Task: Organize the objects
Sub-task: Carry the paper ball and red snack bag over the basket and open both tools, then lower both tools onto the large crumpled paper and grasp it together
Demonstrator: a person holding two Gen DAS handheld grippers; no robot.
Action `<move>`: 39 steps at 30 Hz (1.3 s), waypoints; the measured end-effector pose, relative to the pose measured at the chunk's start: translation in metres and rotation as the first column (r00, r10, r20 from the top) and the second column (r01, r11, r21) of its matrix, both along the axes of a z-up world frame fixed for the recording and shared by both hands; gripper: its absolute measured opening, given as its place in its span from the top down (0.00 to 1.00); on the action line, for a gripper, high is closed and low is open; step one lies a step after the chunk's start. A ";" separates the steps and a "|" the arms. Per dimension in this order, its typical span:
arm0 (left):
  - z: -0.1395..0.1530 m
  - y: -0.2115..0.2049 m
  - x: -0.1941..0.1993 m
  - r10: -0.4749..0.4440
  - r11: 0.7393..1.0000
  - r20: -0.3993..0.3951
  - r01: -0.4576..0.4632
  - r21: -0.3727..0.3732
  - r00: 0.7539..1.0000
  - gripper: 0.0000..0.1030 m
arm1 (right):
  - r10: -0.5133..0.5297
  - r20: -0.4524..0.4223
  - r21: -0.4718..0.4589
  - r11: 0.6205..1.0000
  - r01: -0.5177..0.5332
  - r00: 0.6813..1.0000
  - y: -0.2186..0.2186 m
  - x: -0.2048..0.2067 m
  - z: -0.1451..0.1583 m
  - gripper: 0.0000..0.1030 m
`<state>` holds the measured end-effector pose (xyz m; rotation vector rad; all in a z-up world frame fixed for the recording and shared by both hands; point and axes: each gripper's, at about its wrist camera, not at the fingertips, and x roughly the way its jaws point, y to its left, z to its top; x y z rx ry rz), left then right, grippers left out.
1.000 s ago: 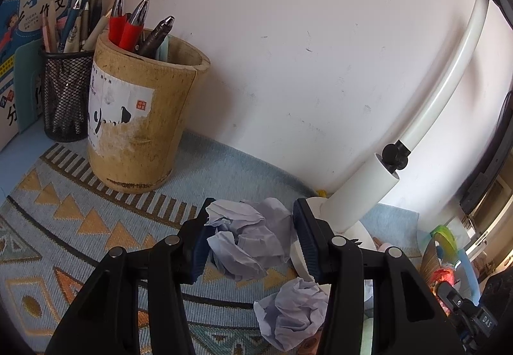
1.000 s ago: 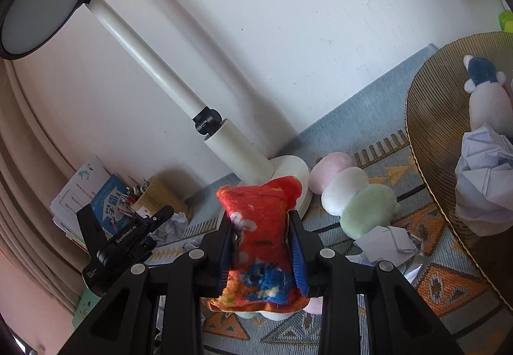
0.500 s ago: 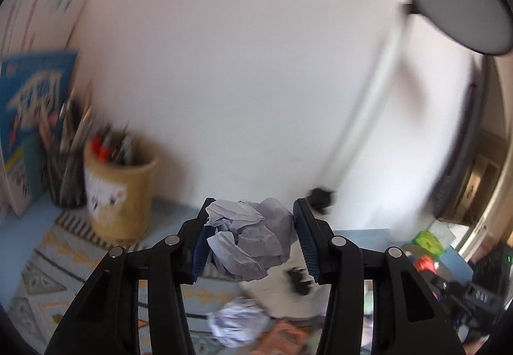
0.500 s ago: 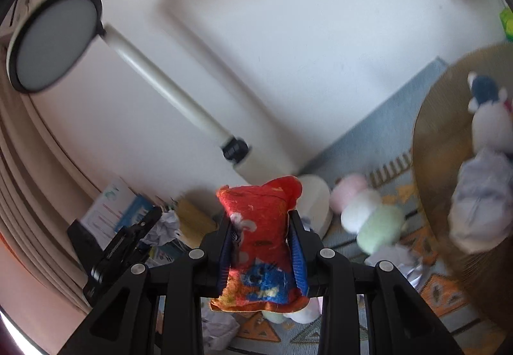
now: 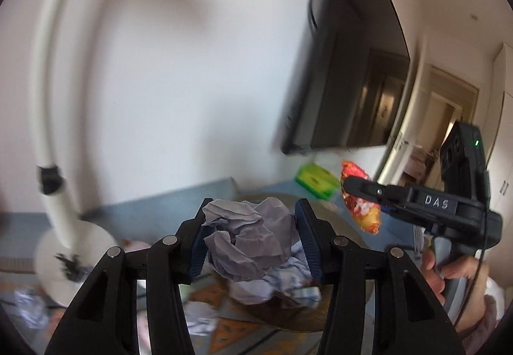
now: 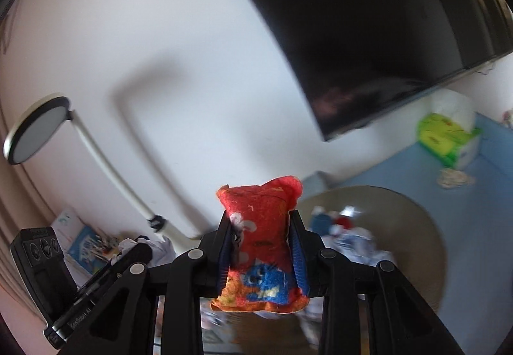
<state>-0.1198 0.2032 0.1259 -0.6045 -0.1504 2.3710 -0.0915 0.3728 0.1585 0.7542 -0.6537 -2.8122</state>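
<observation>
The left gripper (image 5: 251,236) has a crumpled paper ball (image 5: 248,239) between its blue pads; the jaws are opening slightly, yet the paper fills the gap from pad to pad and looks clamped. The right gripper (image 6: 260,254) is clenched on a small red beanbag (image 6: 261,246) with a blue patch, gripped across its waist so that the top stands above the pads and the bottom hangs below them.

Both things should handle as light and soft. The paper is springy and will crush further under pressure, so a loose hold across its bulk is enough; it may cling to a pad by a fold when released. The beanbag is limp cloth with loose filling, likely to sag and shift, so the waist is the sound place to hold it.

Below and just beyond both pairs of jaws lies a round golden tray (image 6: 426,227) that already holds more crumpled paper (image 5: 288,284) and small toys (image 6: 330,220). It sits on a patterned mat on the blue tabletop, between the white desk lamp (image 5: 54,118) at one side and a green box (image 6: 445,137) near the far corner. Judging by this, both loads are being carried to the tray.
</observation>
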 end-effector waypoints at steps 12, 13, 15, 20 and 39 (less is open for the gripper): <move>-0.065 0.040 -0.006 -0.084 0.995 0.323 0.094 -0.015 0.943 0.01 | -0.045 0.198 -0.054 0.997 0.057 0.979 0.045 0.003 -0.046 0.00; -0.063 0.039 -0.002 -0.078 0.996 0.314 0.090 -0.024 0.946 0.01 | -0.051 0.186 -0.056 0.996 0.063 0.981 0.045 0.005 -0.044 0.00; -0.059 0.037 0.003 -0.079 0.995 0.297 0.094 -0.035 0.952 0.00 | -0.052 0.171 -0.065 0.996 0.064 0.984 0.044 0.008 -0.038 0.00; -0.045 0.034 0.005 -0.041 0.996 0.266 0.060 -0.063 0.963 0.00 | -0.068 0.153 -0.073 0.994 0.080 0.986 0.033 0.017 -0.022 0.00; -0.009 -0.150 0.046 0.434 0.863 0.068 -0.393 -0.318 0.898 0.01 | 0.089 0.107 0.072 0.993 -0.097 0.990 -0.123 0.058 0.009 0.00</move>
